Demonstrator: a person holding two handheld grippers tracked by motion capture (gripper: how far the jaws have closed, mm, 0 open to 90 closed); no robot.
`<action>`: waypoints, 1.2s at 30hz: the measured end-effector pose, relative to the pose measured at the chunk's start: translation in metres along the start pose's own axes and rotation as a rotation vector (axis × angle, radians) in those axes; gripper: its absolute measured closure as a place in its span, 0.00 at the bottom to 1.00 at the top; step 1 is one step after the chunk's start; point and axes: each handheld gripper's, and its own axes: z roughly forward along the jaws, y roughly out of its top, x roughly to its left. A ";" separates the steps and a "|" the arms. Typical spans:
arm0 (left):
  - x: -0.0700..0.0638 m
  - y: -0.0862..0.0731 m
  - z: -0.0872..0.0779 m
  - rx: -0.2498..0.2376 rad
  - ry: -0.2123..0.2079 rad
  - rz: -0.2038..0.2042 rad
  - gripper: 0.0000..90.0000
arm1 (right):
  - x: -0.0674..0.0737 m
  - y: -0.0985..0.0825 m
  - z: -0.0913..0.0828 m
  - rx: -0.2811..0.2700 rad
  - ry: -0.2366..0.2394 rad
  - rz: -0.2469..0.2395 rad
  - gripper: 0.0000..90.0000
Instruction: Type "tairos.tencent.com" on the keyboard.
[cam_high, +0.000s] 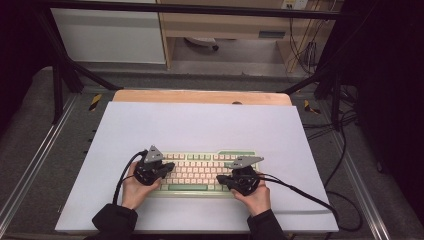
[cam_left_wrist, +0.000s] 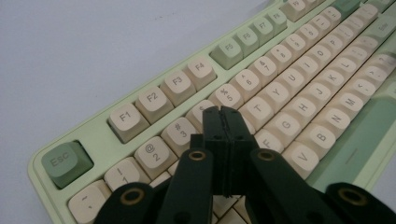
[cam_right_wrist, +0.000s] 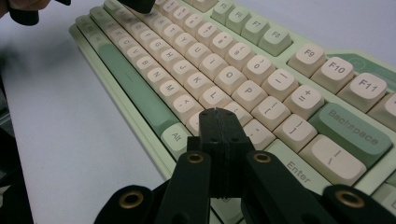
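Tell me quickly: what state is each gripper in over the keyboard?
Left gripper: closed, holding nothing, above the keyboard's left keys.
Right gripper: closed, holding nothing, above its right keys.

Blk grippers (cam_high: 165, 169) (brass screws), dark sleeves (cam_high: 114, 219).

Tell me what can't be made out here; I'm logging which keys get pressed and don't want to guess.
- Key under the left tool: hidden by its shut jaws in the left gripper view.
- Key under the right tool: covered the same way in the right gripper view; whether either tip presses down is unclear.
- Legends on the keyboard: too small in the high view.
- The keyboard's far keys: blurred in the left gripper view.
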 end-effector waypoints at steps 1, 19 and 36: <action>0.000 0.000 0.000 0.000 0.001 0.000 0.99 | 0.000 0.000 0.000 0.000 0.000 0.000 1.00; -0.001 -0.004 0.005 0.004 0.000 0.007 1.00 | 0.000 0.000 0.001 0.000 0.000 -0.001 1.00; -0.003 -0.011 -0.019 -0.032 -0.022 0.011 0.99 | 0.002 0.002 -0.002 -0.015 0.008 0.004 1.00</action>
